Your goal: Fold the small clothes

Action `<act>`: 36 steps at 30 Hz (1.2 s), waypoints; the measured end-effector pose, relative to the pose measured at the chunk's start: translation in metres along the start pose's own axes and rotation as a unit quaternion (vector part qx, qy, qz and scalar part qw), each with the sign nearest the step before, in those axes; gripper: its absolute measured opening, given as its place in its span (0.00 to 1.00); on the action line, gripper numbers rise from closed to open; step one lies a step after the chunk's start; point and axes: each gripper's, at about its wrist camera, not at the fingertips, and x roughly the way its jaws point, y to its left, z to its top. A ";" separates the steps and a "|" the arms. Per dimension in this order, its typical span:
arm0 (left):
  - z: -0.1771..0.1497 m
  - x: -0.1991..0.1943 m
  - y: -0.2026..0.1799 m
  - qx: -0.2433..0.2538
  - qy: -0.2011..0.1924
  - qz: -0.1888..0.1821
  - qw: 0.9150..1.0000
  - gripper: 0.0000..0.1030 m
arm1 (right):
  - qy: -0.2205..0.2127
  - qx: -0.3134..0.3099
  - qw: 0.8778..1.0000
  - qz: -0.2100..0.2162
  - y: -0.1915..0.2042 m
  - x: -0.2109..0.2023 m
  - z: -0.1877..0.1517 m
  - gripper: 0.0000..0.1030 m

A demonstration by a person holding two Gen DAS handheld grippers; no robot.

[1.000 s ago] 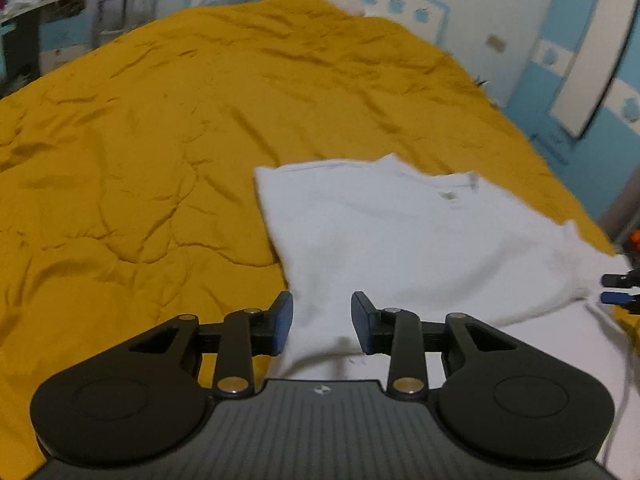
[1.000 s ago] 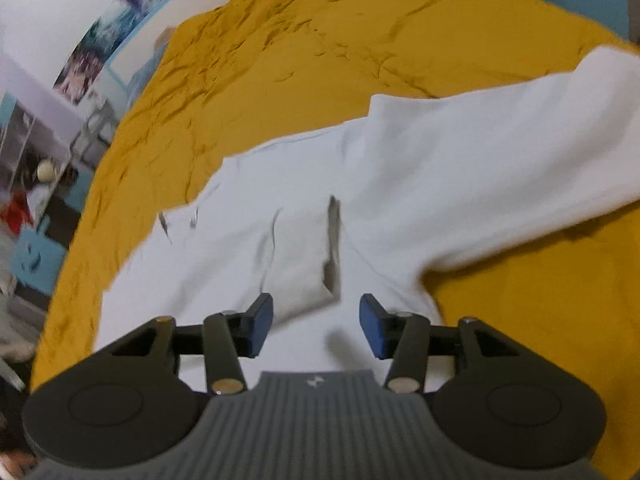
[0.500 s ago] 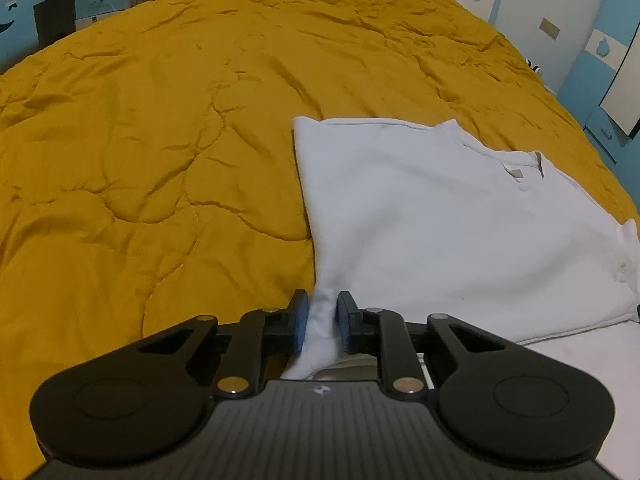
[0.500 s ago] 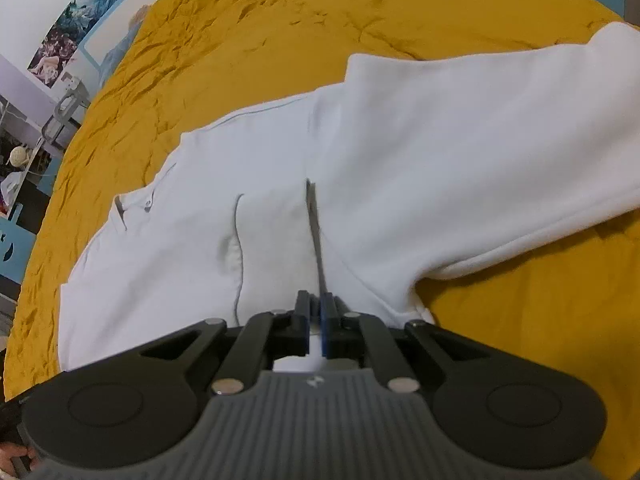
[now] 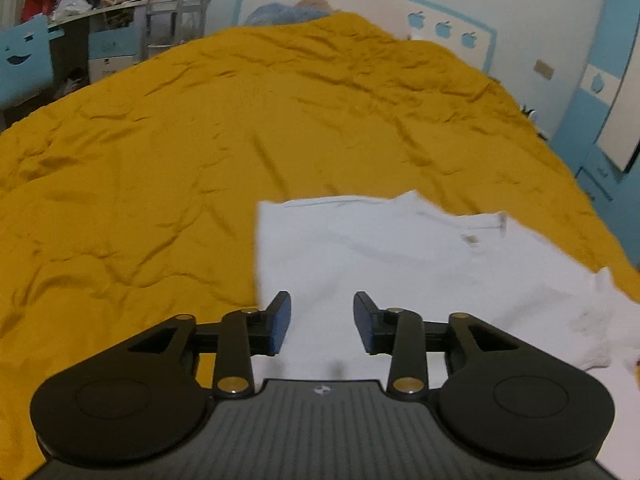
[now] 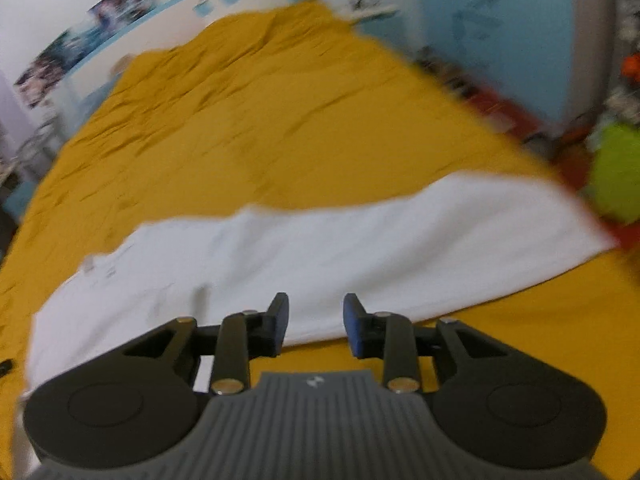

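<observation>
A white T-shirt [image 5: 420, 264] lies partly folded on the mustard bedspread [image 5: 160, 152], its collar label toward the right. My left gripper [image 5: 322, 322] hovers over the shirt's near left part, its jaws opening with no cloth between them. In the blurred right wrist view the same white T-shirt [image 6: 320, 256] stretches across the bed as a long band. My right gripper [image 6: 316, 324] hangs above its near edge, jaws opening, nothing pinched between the blue pads.
The mustard bedspread [image 6: 260, 112] reaches far beyond the shirt to a white and blue headboard [image 5: 360, 8]. A cluttered shelf and blue chair [image 5: 28, 60] stand at the far left. A lime-green object [image 6: 616, 168] and red items sit off the bed's right edge.
Both grippers pinched the shirt half a second ago and have since let go and spread their jaws. Both have lifted and pulled back, the right one much more, its view swinging right.
</observation>
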 end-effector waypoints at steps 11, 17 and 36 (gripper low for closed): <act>0.000 0.020 -0.025 -0.013 0.021 -0.001 1.000 0.53 | -0.038 0.100 0.993 -0.058 -0.120 -0.007 0.005 0.76; -0.006 0.029 -0.021 -0.014 0.031 0.016 0.999 0.53 | -0.034 0.249 0.967 -0.030 -0.174 0.041 -0.016 0.70; -0.018 0.042 -0.026 -0.008 0.056 0.065 0.996 0.55 | -0.052 0.407 0.912 -0.024 -0.287 0.115 -0.010 0.18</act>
